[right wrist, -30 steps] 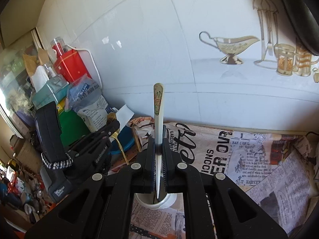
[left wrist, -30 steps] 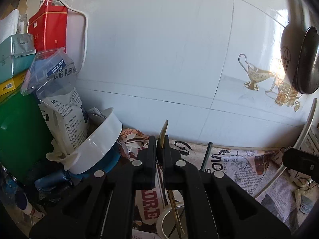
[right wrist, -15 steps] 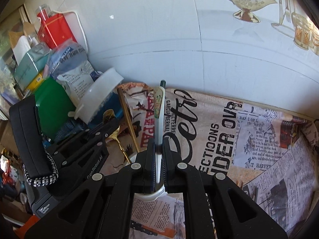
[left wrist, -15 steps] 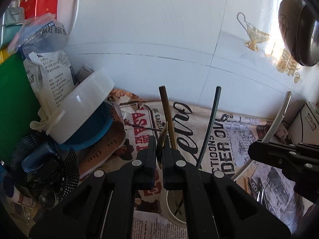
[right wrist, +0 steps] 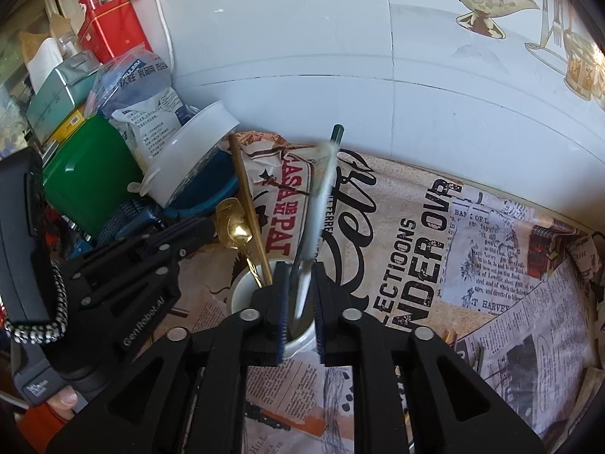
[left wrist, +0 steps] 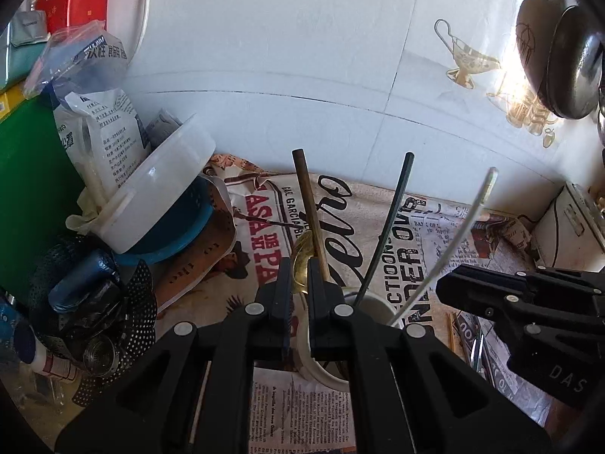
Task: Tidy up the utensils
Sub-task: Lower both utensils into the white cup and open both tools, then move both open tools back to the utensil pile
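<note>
The white cup (right wrist: 242, 295) sits low in the middle of both views on the newspaper-print cloth (right wrist: 435, 257), and it's already got a few utensils standing in it: a brown chopstick-like stick (left wrist: 308, 212), a thin dark stick (left wrist: 389, 219) and a pale-handled utensil (right wrist: 319, 212). In the right wrist view that pale one is blurred and stands between the fingers of the right gripper (right wrist: 300, 302), whose jaws are opening, so the pads aren't pressing on it anymore. The left gripper (left wrist: 300, 283) is pressed together on a gold spoon (right wrist: 233, 223), pinching it just under the bowl, with the spoon's twisted handle reaching down into the cup. In the left wrist view the spoon bowl peeks out between the finger tips. Off to the left side of both frames there's a pile of stuff: a tilted white plastic tub (left wrist: 159, 196) on a blue bowl (left wrist: 181, 238), a printed bag (left wrist: 102, 121), a green container (right wrist: 83, 174) and a red tin (right wrist: 113, 30). White tiled wall (left wrist: 283, 56) fills the top.
</note>
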Available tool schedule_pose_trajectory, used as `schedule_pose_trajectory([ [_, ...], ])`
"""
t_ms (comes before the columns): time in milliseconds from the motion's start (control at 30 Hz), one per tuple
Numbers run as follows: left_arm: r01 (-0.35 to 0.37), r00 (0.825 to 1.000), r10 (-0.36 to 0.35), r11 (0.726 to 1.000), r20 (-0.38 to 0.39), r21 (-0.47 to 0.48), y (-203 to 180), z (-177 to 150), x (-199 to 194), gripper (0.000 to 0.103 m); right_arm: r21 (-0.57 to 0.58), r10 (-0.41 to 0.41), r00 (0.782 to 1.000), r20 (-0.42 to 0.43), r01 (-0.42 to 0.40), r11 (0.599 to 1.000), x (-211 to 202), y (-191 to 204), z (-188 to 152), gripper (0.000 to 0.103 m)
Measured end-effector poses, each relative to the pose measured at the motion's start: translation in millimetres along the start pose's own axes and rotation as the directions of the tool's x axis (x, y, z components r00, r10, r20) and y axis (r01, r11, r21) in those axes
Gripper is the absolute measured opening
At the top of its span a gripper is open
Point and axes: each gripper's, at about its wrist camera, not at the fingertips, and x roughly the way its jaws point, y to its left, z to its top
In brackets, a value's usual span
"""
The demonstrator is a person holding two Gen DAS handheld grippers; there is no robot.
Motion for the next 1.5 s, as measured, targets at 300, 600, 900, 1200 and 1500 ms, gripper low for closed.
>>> schedule_pose_trajectory([
  [300,0.012,0.999,-0.012,1.0,0.048,0.007,-14,4,-42,0.021,-0.012,-0.015,0.998,0.059,0.015,1.0,-37,-8,-5,0.031],
  [600,-0.004,0.998,0.003,1.0,0.066,0.013,-37,-6,-67,0.06,-0.016,-0.037,0.997,0.063,0.038,0.999,-65,-31,-28,0.04],
  [900,-0.014,1.0,0.014,1.0,0.025,0.008,-66,-34,-65,0.067,0.007,-0.085,0.996,-0.026,0.086,0.996,-65,-72,-69,0.04],
  [1200,-0.021,0.996,0.025,0.999,-0.083,0.045,-100,-65,-42,0.067,0.095,-0.127,0.982,-0.141,0.142,0.985,-59,-131,-114,0.04],
  [1500,0.018,0.973,-0.006,0.999,-0.231,0.047,-128,-97,6,0.067,0.164,-0.139,0.965,-0.221,0.177,0.97,-44,-172,-142,0.04],
])
